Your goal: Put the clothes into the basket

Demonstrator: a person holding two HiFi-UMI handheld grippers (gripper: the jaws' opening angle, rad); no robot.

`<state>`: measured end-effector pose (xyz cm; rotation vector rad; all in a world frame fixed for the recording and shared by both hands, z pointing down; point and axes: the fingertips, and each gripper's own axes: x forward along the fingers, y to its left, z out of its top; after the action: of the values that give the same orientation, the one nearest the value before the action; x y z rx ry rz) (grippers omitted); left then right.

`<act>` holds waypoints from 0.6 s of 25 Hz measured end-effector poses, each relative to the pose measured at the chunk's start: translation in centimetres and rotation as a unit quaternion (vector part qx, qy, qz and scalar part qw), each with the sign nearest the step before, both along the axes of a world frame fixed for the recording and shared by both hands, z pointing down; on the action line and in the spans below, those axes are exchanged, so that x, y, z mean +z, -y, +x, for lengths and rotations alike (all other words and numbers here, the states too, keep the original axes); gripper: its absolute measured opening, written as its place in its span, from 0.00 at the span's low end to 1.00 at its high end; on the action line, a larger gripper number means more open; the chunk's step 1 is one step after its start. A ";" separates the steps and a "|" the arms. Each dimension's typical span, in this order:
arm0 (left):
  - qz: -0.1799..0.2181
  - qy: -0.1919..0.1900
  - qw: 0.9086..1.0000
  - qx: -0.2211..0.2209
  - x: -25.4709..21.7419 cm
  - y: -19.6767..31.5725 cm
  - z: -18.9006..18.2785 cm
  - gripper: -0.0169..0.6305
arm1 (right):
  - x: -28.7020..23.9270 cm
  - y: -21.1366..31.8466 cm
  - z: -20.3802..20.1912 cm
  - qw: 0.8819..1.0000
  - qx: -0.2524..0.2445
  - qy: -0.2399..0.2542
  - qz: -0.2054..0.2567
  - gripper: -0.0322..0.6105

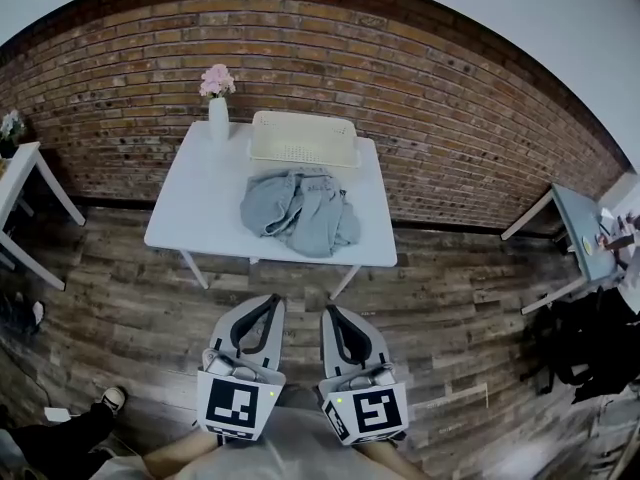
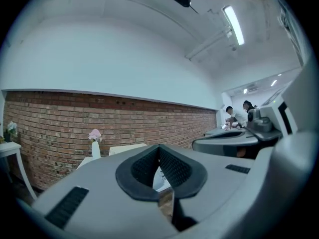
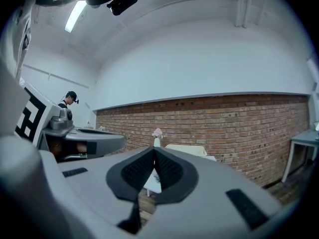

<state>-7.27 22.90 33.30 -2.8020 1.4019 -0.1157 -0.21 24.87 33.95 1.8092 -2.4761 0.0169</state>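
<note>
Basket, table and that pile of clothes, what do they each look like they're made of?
Basket: likely cream plastic with a matte look; its base shows a fine grid of holes.
Table: smooth white top, perhaps painted wood or laminate; no grain shows.
Clothes: soft grey-blue fabric, crumpled into loose folds; the weave is too small to tell.

Back wall: red brick wall [image 1: 420,78] to mid height, plain white wall [image 2: 99,59] above it. Floor [image 1: 470,298]: dark, weathered wood planks. White table [image 1: 190,213] on slim legs stands against the brick, with a white vase [image 1: 218,118] of pink flowers at its far left corner. Second white table [image 1: 22,173] at far left, small plant [image 1: 10,128] on top. Cluttered side table [image 1: 578,230] at right; dark bags [image 1: 585,343] on the floor near it. White ceiling, one lit tube lamp [image 2: 233,25].
</note>
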 end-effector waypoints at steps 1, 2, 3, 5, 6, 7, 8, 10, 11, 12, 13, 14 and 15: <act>-0.001 0.001 1.000 0.000 0.1 0.1 -0.2 0.04 | 0.1 0.0 -0.1 1.000 0.000 0.000 -0.001 0.06; -0.002 0.002 1.000 0.001 0.1 0.1 -0.3 0.04 | 0.1 0.1 -0.2 1.000 0.001 0.000 -0.001 0.06; -0.002 0.003 1.000 0.003 0.1 0.1 -0.4 0.04 | 0.1 0.1 -0.2 1.000 0.003 0.000 -0.002 0.06; -0.002 0.003 1.000 0.004 0.0 0.3 -0.6 0.04 | 0.0 0.1 0.0 1.000 0.007 0.003 -0.003 0.06; -0.002 0.002 1.000 0.004 0.0 0.3 -0.7 0.04 | 0.1 0.1 0.0 1.000 0.010 0.003 -0.005 0.06; -0.001 0.001 1.000 0.003 0.0 0.4 -0.9 0.04 | 0.2 0.1 0.1 1.000 0.012 0.004 -0.007 0.06; -0.001 0.001 1.000 0.002 0.0 0.5 -1.0 0.04 | 0.3 0.1 0.2 1.000 0.014 0.005 -0.009 0.06; -0.001 0.002 1.000 0.002 0.0 0.6 -1.2 0.04 | 0.5 0.1 0.4 1.000 0.019 0.009 -0.014 0.06; -0.002 0.003 1.000 0.001 0.0 0.6 -1.3 0.04 | 0.5 0.1 0.5 1.000 0.021 0.010 -0.015 0.06; -0.003 0.003 1.000 0.001 0.1 0.7 -1.4 0.04 | 0.5 0.1 0.6 1.000 0.023 0.011 -0.016 0.06; -0.006 0.002 1.000 0.000 0.2 0.8 -1.5 0.04 | 0.5 0.2 0.7 1.000 0.025 0.010 -0.016 0.06; -0.009 0.000 1.000 -0.001 0.3 0.9 -1.7 0.04 | 0.6 0.3 0.7 0.999 0.026 0.010 -0.016 0.06; -0.010 -0.001 1.000 -0.003 0.4 1.0 -1.8 0.04 | 0.6 0.3 0.7 0.999 0.026 0.009 -0.016 0.06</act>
<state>-9.07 21.93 33.68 -2.8166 1.4167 -0.1270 0.44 24.55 34.55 1.8698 -2.4253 0.0759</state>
